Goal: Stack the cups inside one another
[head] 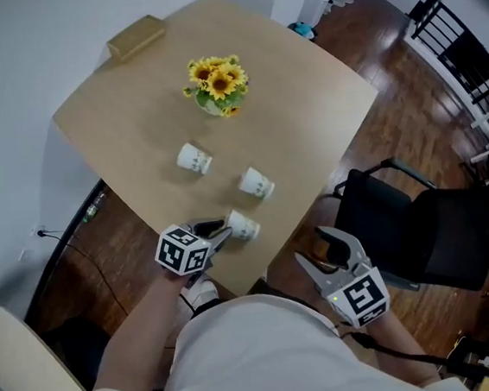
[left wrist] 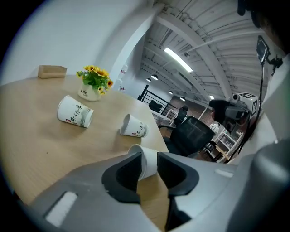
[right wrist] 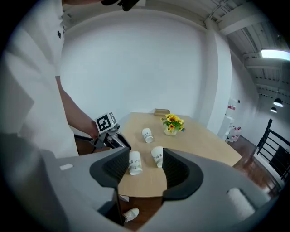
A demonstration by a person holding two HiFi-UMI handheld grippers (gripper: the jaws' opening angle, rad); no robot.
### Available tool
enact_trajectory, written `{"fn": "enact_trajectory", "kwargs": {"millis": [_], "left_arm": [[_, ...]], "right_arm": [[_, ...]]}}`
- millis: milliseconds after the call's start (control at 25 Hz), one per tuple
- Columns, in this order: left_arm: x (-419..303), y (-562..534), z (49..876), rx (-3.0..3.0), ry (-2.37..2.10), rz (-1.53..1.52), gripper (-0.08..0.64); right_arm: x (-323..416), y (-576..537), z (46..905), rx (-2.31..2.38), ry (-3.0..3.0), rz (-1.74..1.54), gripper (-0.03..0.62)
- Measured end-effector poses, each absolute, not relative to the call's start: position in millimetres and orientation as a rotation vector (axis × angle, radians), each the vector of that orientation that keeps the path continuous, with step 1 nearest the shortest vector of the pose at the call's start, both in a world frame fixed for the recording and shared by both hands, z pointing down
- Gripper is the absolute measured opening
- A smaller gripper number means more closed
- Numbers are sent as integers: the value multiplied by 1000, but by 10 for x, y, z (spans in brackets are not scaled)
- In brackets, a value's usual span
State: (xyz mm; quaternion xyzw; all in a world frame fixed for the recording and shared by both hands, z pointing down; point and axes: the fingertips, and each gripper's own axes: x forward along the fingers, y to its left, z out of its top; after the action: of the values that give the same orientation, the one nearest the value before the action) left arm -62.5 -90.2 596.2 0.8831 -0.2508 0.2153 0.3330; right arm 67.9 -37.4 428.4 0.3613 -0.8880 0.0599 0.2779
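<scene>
Left hand-held gripper [left wrist: 147, 162] pinches the near cup [head: 242, 225] lying on the surface [head: 132, 115]; right hand-held gripper [right wrist: 145, 165] gapes, empty. Pickup step. Next: lift, nest into middle cup [head: 255, 183].

Right gripper [right wrist: 146, 158], jaws wide, empty. On the table [right wrist: 195, 145], three toppled paper cups [right wrist: 147, 134] lie nearer than the sunflower pot [right wrist: 171, 125], with the left gripper [right wrist: 122, 144] at the nearest; a wooden block [right wrist: 161, 111] lies beyond.

Surface [head: 134, 132]: pale matt wood. Cups [head: 194, 159]: white paper, smooth. Floor [head: 386, 54]: dark glossy wood. Fingers [left wrist: 122, 176]: matt black plastic.
</scene>
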Motion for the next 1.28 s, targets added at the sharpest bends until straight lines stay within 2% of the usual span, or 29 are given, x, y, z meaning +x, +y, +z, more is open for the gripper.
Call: {"fn": "enact_trajectory", "kwargs": {"millis": [200,280,560,960,1280], "left_arm": [[-535,-901,6123,2263,-628,602,115],[-514,-886,6107,2259,-614,591,72],[-652,-959,5805,2364,-625,732,20],[-855,-1373,5745,2519,-609,1485,20],[-759,-1513,6035,2466,-463,1839,20]], "right_arm": [[860,-450,4356,991,-2372,215,235],[925,-459,4375,992,-2369,210,233],[1074,-481,4421,1023,-2388,216,230],[1133,-539,4392,1083,-2442,235,225],[1334,-540,4408,1157,-2439,273,224]]}}
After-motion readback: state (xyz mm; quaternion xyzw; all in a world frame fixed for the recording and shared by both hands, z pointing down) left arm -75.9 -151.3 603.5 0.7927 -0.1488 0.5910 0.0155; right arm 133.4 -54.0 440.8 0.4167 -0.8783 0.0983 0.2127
